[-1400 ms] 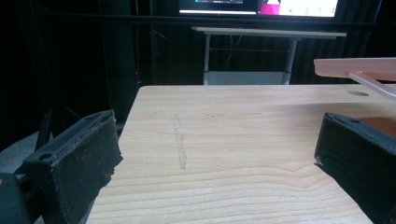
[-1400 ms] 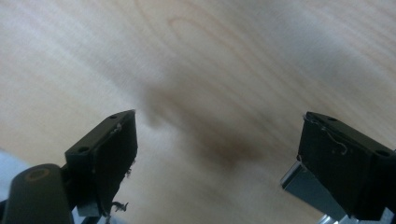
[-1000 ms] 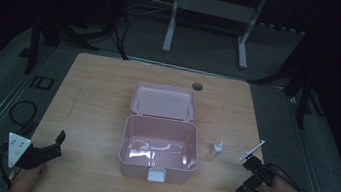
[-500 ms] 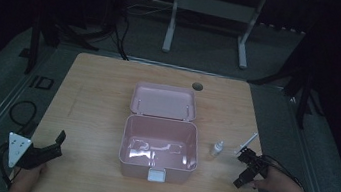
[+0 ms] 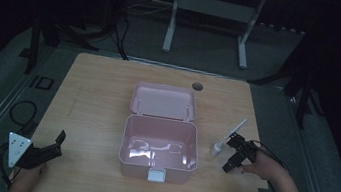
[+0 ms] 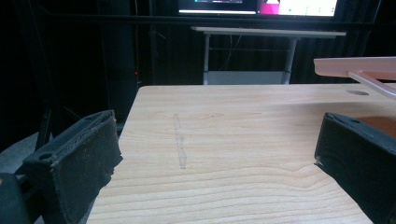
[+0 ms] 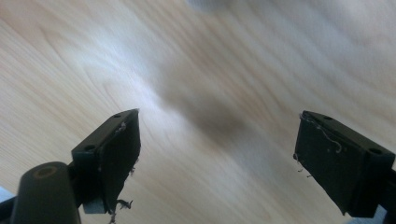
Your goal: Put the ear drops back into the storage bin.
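Pink box (image 5: 160,145) open, tongs (image 5: 233,154) apart.

I see the open box (image 5: 160,147) at the table's (image 5: 98,91) middle, its lid (image 5: 163,101) lying back on the far side. Just right of it stands a small bottle (image 5: 216,148), my right gripper (image 5: 234,154) beside it. My left gripper (image 5: 44,151) sits near-left.

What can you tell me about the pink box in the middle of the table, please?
The pink box looks like glossy plastic, rectangular with rounded corners. It stands open, its hinged lid laid back flat on the wooden table behind it. A pale latch sits at the front edge. The glare inside hides whether it holds anything. Neither gripper touches it.
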Available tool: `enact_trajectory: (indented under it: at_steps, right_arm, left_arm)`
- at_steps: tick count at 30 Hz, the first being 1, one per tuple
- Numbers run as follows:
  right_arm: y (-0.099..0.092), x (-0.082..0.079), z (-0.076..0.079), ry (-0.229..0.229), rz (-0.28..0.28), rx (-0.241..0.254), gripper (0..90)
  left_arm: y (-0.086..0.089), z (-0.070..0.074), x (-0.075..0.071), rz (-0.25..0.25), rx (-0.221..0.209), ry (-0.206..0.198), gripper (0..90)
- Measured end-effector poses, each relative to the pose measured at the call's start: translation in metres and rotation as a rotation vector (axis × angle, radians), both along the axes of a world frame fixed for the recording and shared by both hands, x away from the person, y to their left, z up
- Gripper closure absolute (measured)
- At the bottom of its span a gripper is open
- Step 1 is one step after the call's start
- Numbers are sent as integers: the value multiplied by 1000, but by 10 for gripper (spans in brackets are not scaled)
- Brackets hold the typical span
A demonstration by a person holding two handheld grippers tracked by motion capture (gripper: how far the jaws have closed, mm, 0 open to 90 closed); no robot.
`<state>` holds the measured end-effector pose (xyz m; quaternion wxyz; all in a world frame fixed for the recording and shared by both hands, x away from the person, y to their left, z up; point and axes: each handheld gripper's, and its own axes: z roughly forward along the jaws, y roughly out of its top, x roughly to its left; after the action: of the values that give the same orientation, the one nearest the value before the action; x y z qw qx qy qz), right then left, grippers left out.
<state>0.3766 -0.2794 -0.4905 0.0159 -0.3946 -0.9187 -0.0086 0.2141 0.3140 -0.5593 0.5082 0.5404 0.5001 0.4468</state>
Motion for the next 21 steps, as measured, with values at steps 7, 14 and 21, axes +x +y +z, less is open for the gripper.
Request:
enact_trajectory:
  at_steps: [7, 14, 21]
  right_arm:
    - [15, 17, 0, -8, -12, 30, 160]
    - [26, 28, -3, -15, 0, 31, 216]
    - [34, 39, -9, -2, -5, 26, 242]
  left_arm:
    - [0, 0, 0, 0, -1, -1, 4]
    - [0, 0, 0, -5, 8, 1, 4]
    - [0, 0, 0, -5, 5, 2, 4]
